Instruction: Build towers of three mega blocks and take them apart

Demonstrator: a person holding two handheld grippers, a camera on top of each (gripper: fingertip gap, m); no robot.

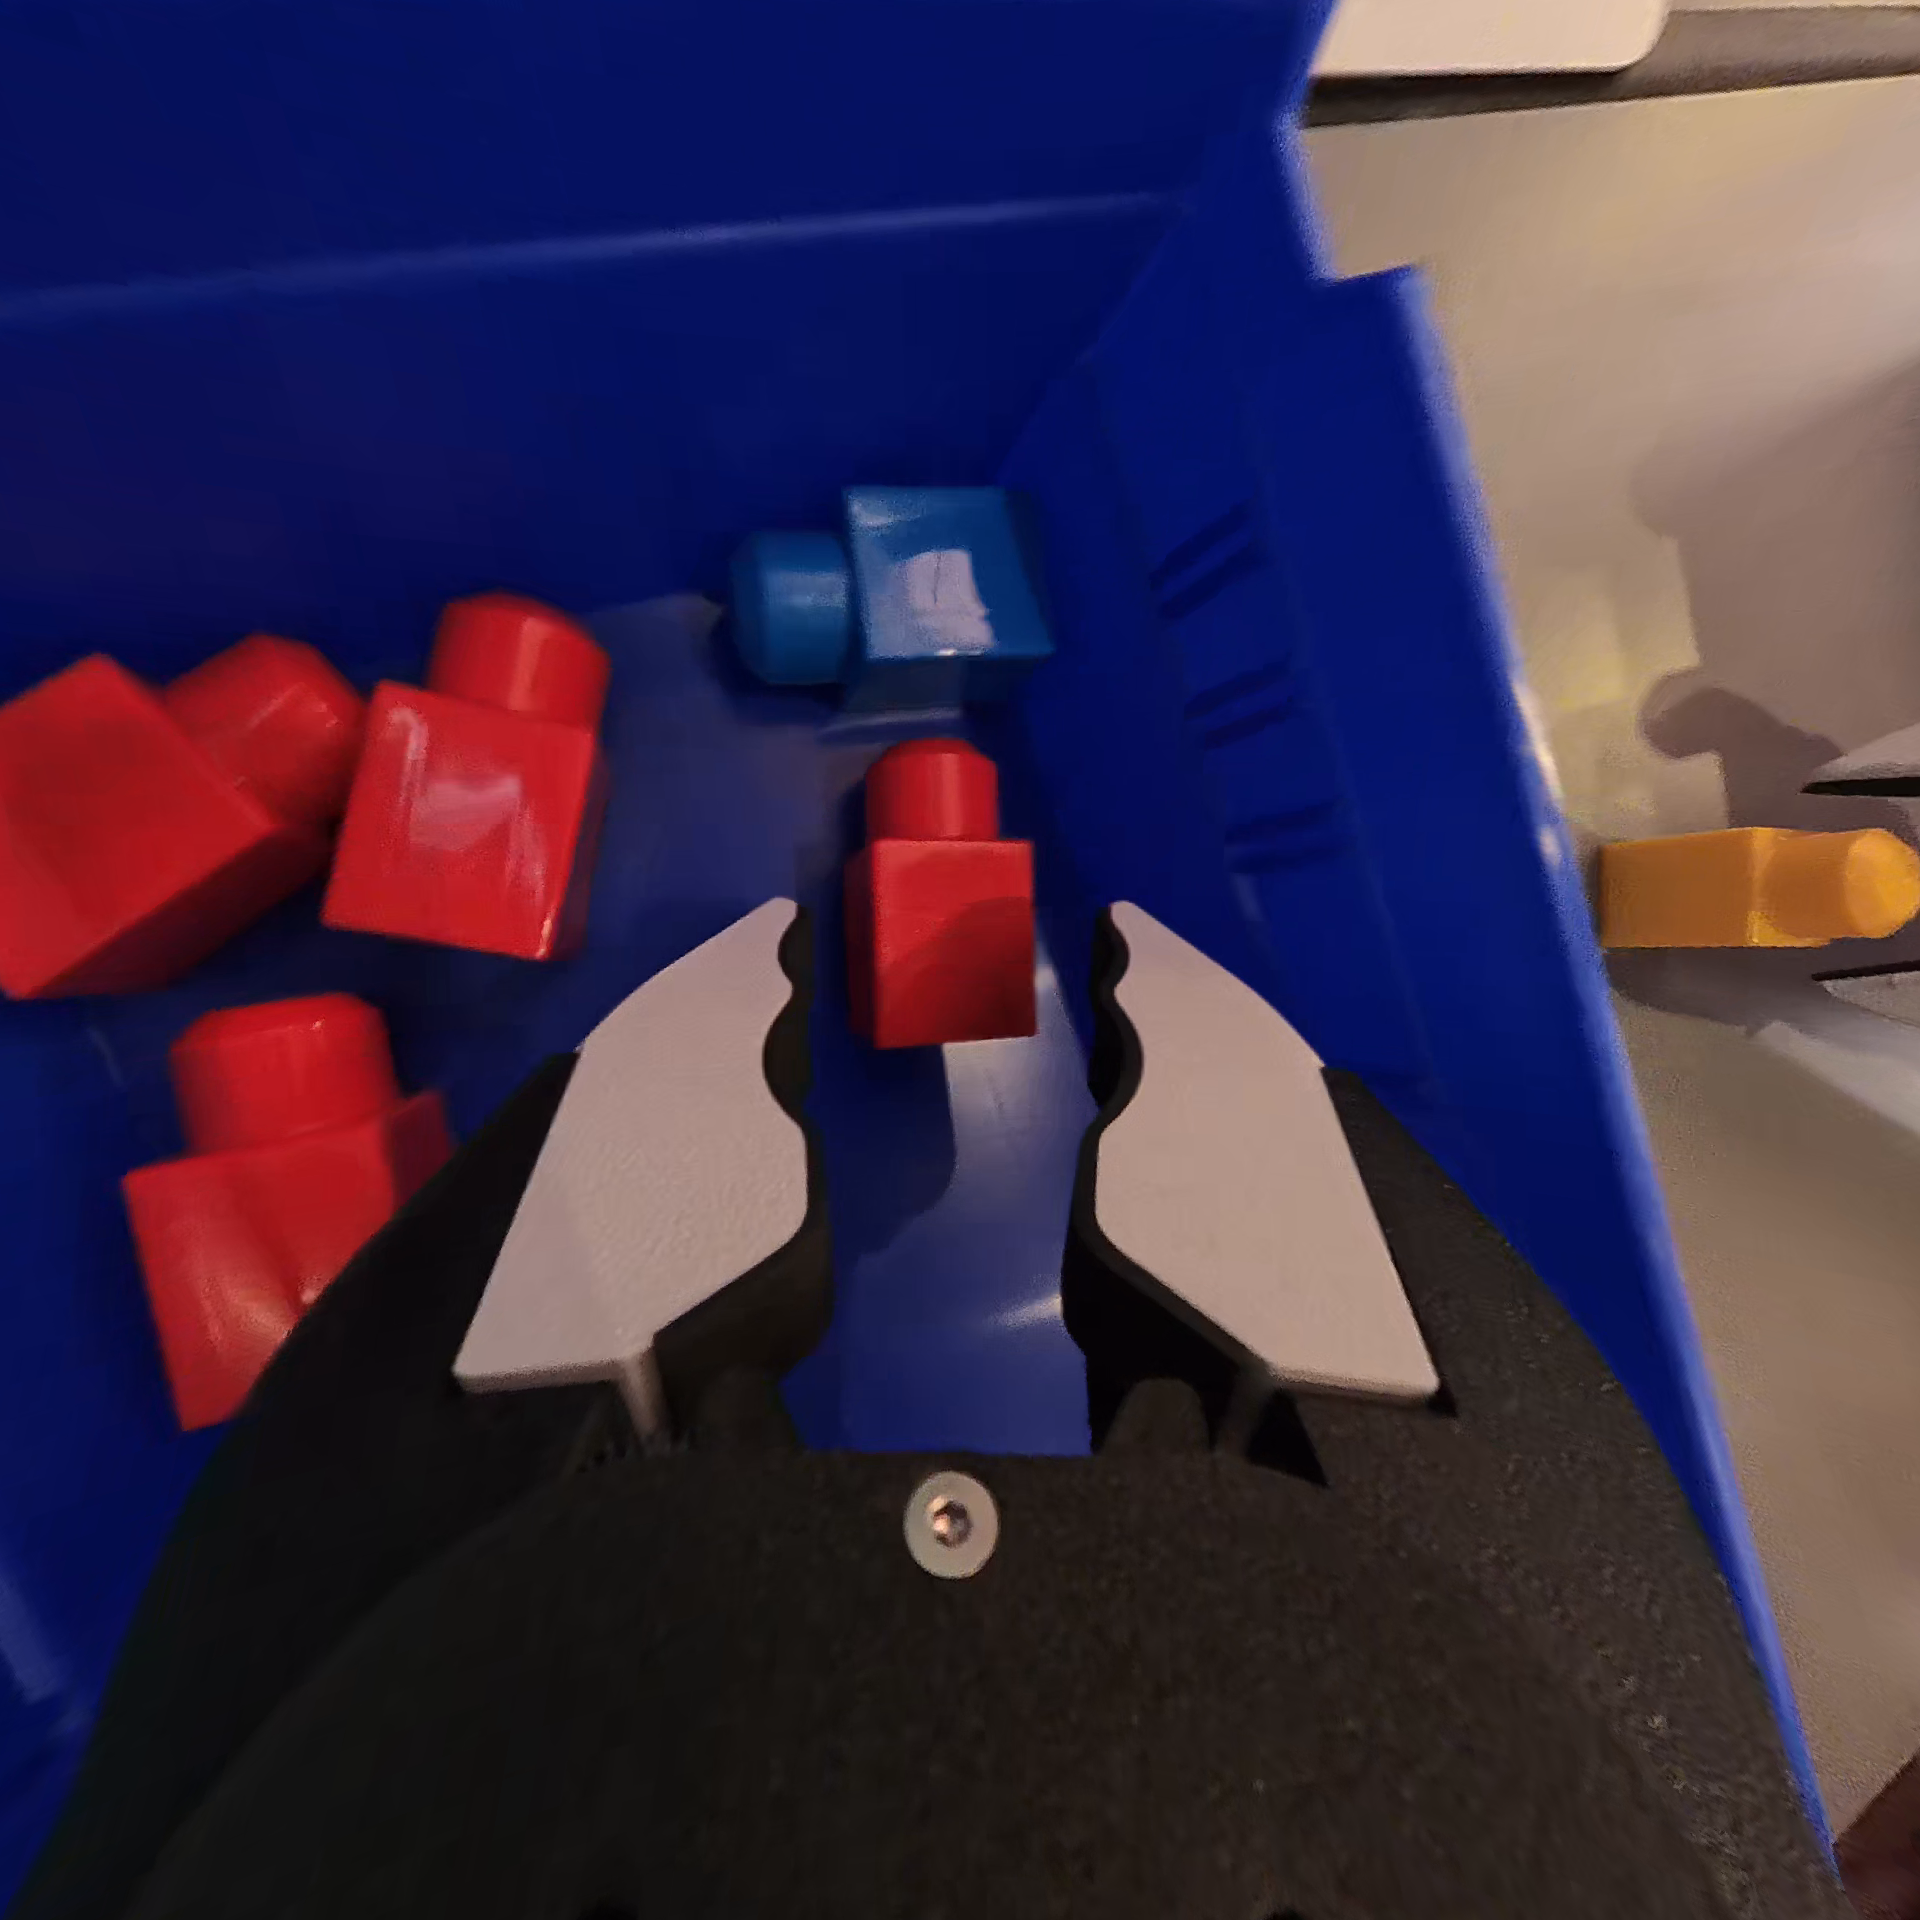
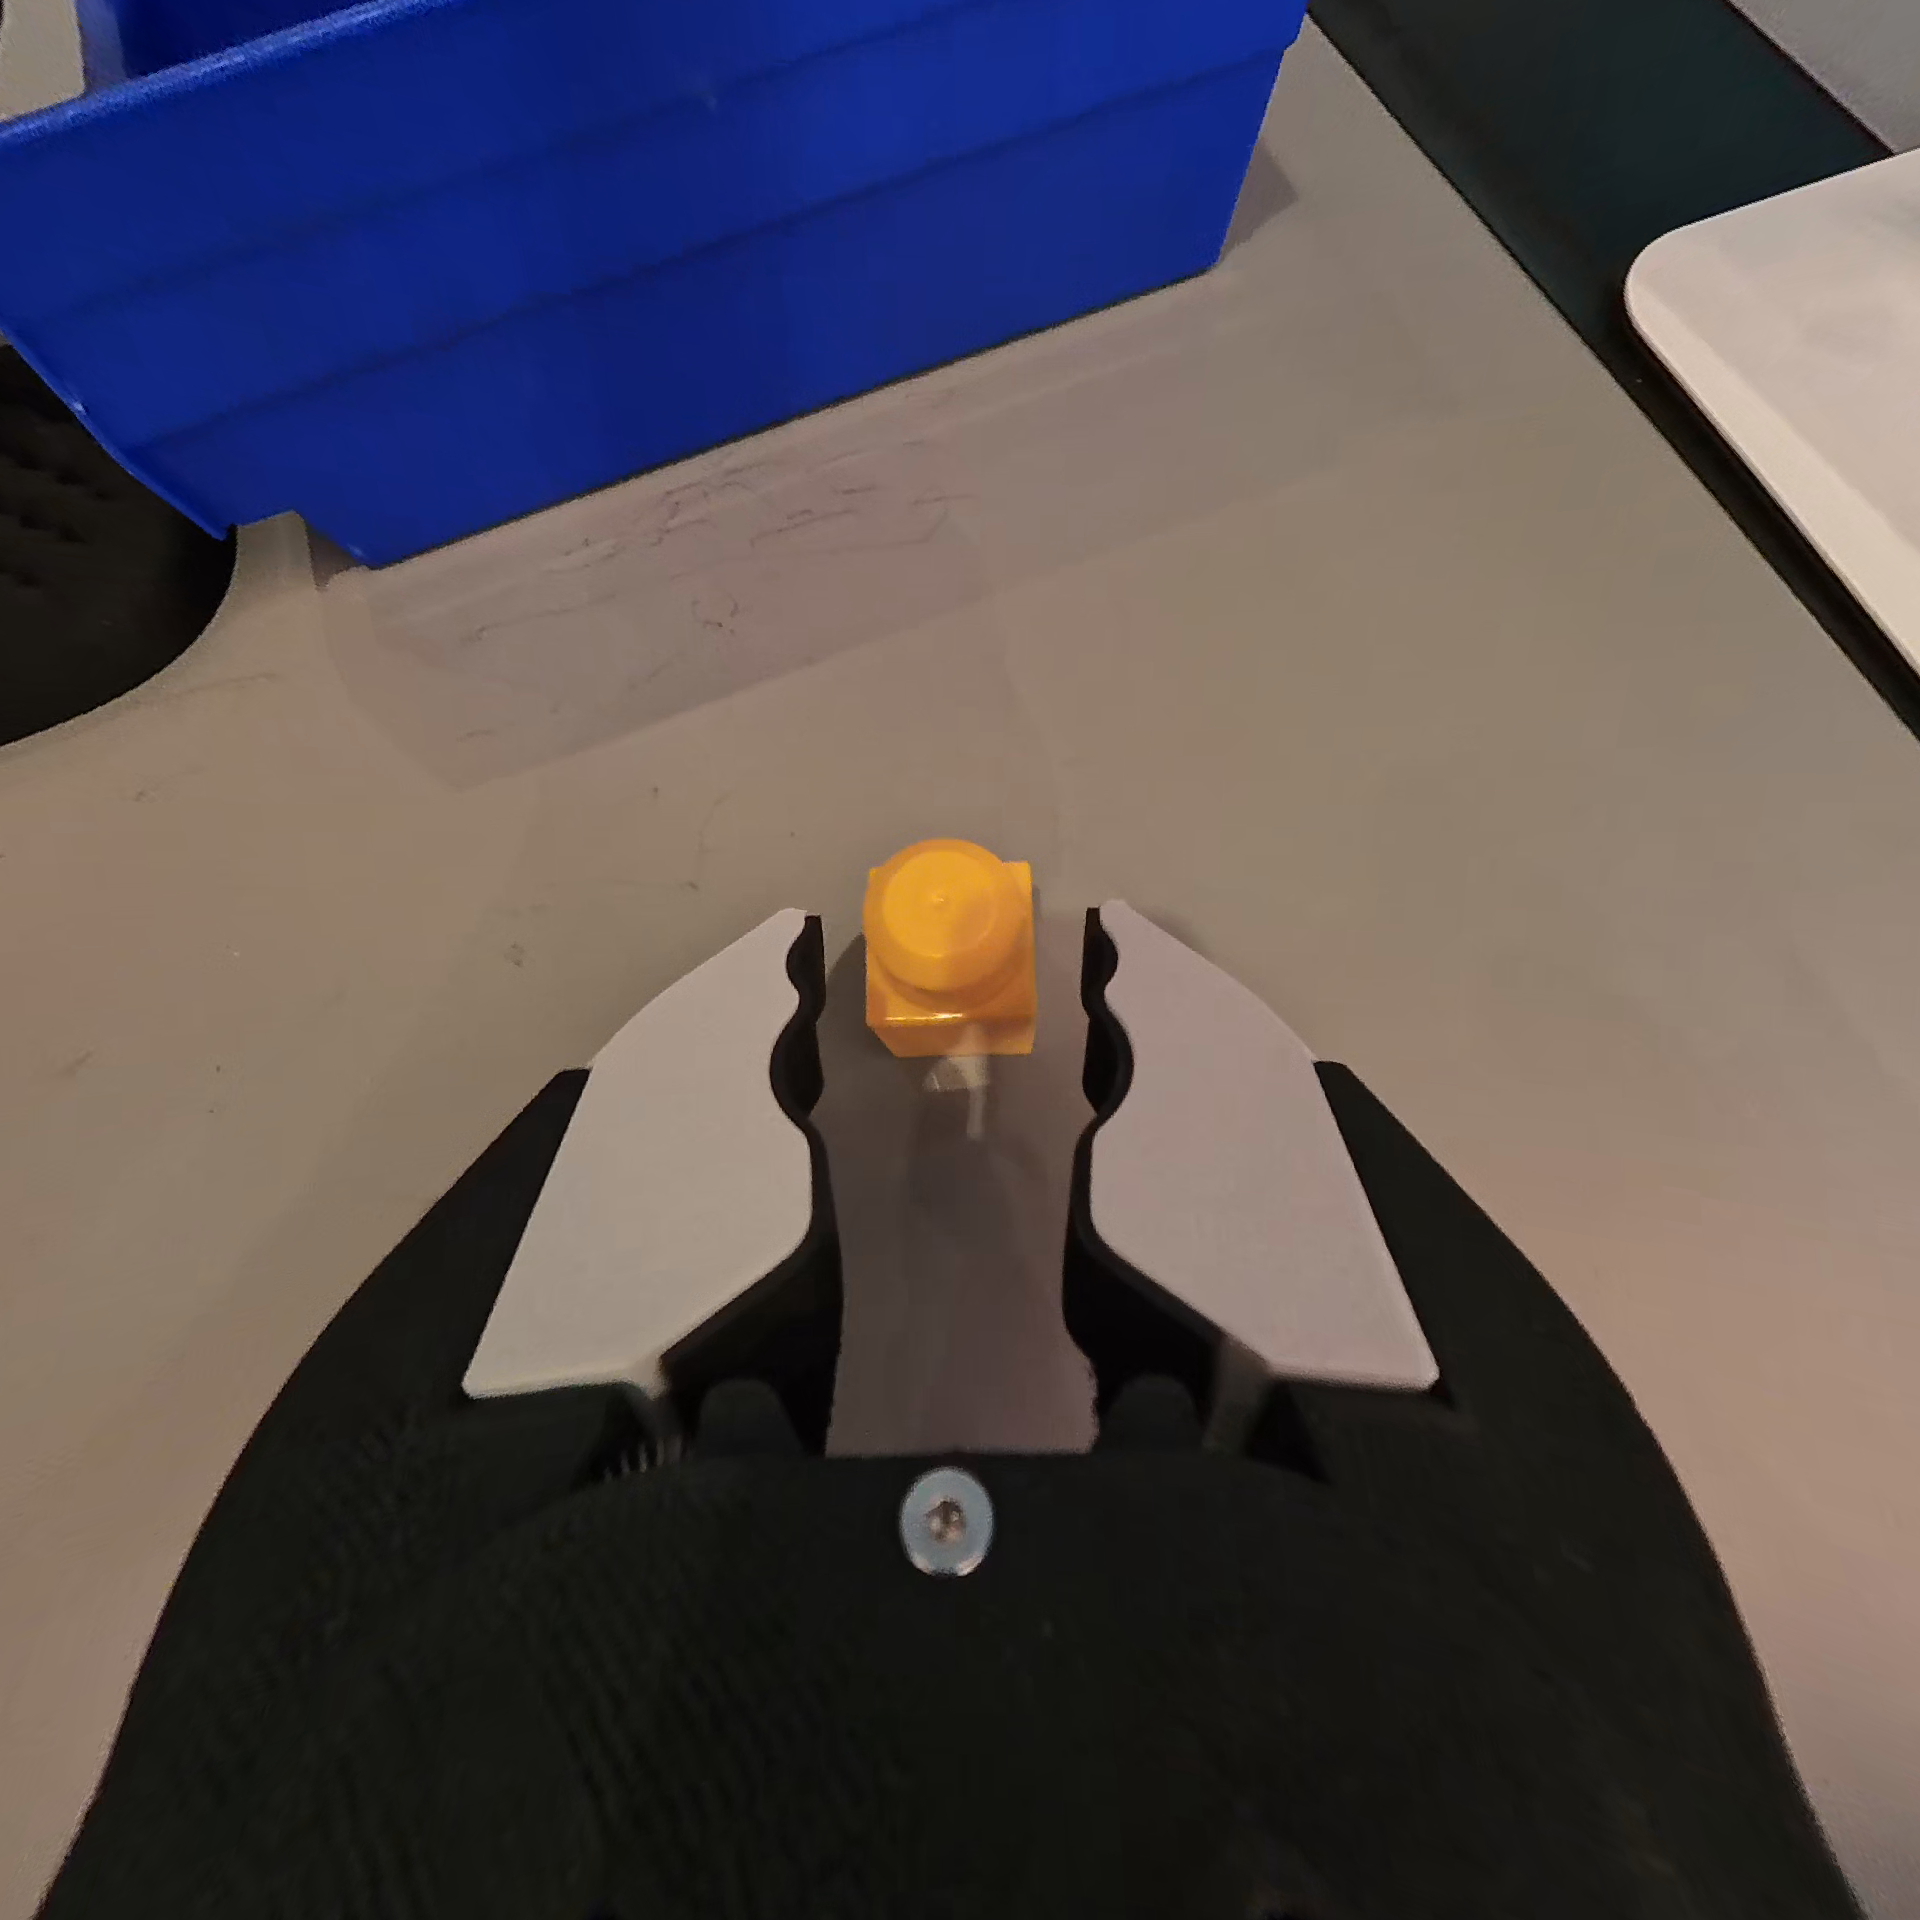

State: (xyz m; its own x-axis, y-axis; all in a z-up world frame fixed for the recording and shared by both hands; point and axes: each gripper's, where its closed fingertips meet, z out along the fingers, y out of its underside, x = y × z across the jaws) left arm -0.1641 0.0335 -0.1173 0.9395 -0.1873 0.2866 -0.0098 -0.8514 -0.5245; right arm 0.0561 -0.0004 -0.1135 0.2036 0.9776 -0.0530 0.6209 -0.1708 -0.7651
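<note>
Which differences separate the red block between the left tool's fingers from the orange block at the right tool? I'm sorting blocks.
The red block lies in the blue bin; the orange block sits outside it on the table. Red has other blocks close by; orange sits alone. Shared: each has a single stud and sits between open fingers that do not touch it.

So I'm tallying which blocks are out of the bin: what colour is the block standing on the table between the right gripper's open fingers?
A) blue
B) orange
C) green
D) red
B: the orange block stands stud-up on the table outside the blue bin, between the right gripper's fingers with a gap on each side; the red and blue blocks lie inside the bin.
</note>
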